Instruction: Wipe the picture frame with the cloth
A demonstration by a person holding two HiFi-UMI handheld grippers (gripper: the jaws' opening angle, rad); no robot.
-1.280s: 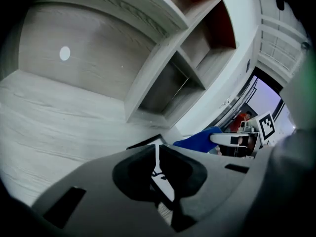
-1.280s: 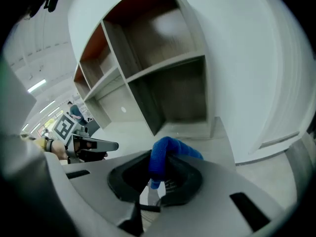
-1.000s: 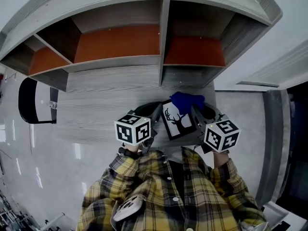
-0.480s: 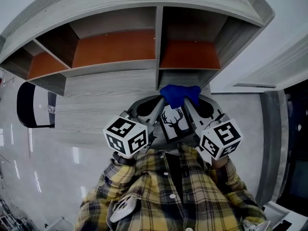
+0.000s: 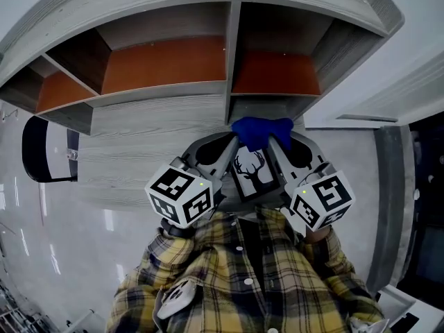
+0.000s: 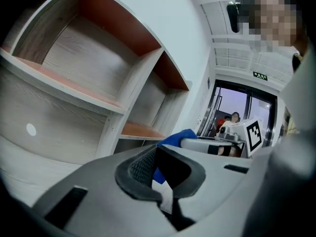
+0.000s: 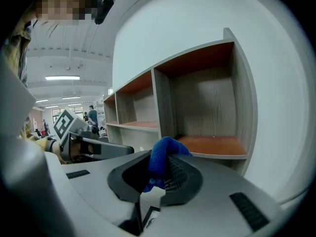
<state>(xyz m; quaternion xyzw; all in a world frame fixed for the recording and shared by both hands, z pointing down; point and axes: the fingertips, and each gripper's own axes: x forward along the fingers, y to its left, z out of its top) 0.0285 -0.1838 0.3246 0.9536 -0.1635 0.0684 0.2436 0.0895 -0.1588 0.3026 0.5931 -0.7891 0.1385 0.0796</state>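
In the head view the picture frame (image 5: 250, 175), black-edged with a deer silhouette on white, is held up in front of my chest. My left gripper (image 5: 223, 157) is shut on its left edge. A blue cloth (image 5: 260, 132) lies bunched over the frame's top edge, and my right gripper (image 5: 276, 151) is shut on it. In the left gripper view the left gripper (image 6: 160, 174) pinches a white sliver of the frame (image 6: 166, 200), with the cloth (image 6: 175, 138) just beyond. In the right gripper view the right gripper (image 7: 155, 174) clamps the cloth (image 7: 160, 162) above the frame (image 7: 150, 202).
A grey wooden shelf unit (image 5: 229, 61) with orange-lined compartments stands behind the grey desk top (image 5: 152, 144). A black and white chair (image 5: 41, 148) is at the left. A white wall and a dark doorway lie to the right. People stand far back in both gripper views.
Both grippers rose and moved toward the shelf with the frame. The frame turned more square to me, and the cloth slid from its upper right corner to its top edge.
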